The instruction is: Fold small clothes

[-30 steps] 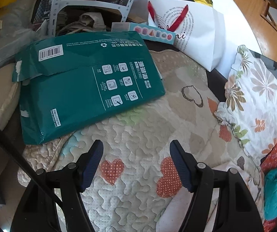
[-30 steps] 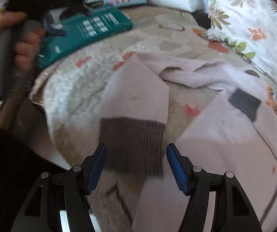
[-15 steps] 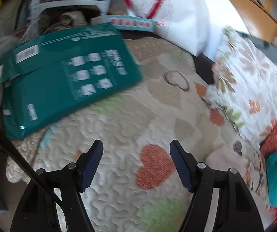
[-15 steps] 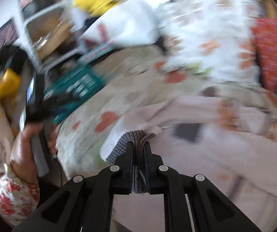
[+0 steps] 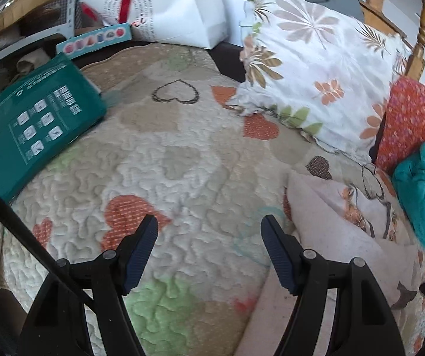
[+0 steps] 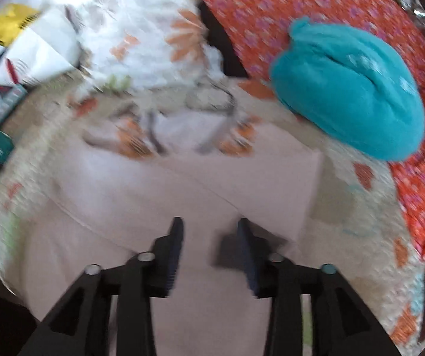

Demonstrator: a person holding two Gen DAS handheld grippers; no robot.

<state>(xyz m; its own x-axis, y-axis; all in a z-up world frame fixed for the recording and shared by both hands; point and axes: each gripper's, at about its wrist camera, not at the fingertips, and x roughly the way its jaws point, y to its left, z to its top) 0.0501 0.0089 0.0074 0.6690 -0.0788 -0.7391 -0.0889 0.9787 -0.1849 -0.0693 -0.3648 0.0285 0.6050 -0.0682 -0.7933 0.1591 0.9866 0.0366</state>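
A pale pink small garment (image 6: pixel 182 190) with a printed design lies on the heart-patterned quilt (image 5: pixel 182 160). In the right wrist view it fills the lower middle, with a fold line running across it, and the view is blurred. My right gripper (image 6: pixel 209 237) is open just above the garment, with a dark grey cuff (image 6: pixel 227 252) lying by its right finger. In the left wrist view the garment (image 5: pixel 331 222) lies to the right of my left gripper (image 5: pixel 209 237), which is open and empty over bare quilt.
A green box (image 5: pixel 31 127) lies at the quilt's left edge. A floral pillow (image 5: pixel 316 68), a red patterned cushion (image 5: pixel 411 127) and a bundled teal cloth (image 6: pixel 349 89) lie along the right side. A white paper bag (image 5: pixel 176 9) and a shelf stand behind.
My right gripper was shut on the garment's grey cuff half a second ago; it has carried it over, opened and let go. My left gripper has swung rightward, staying open.
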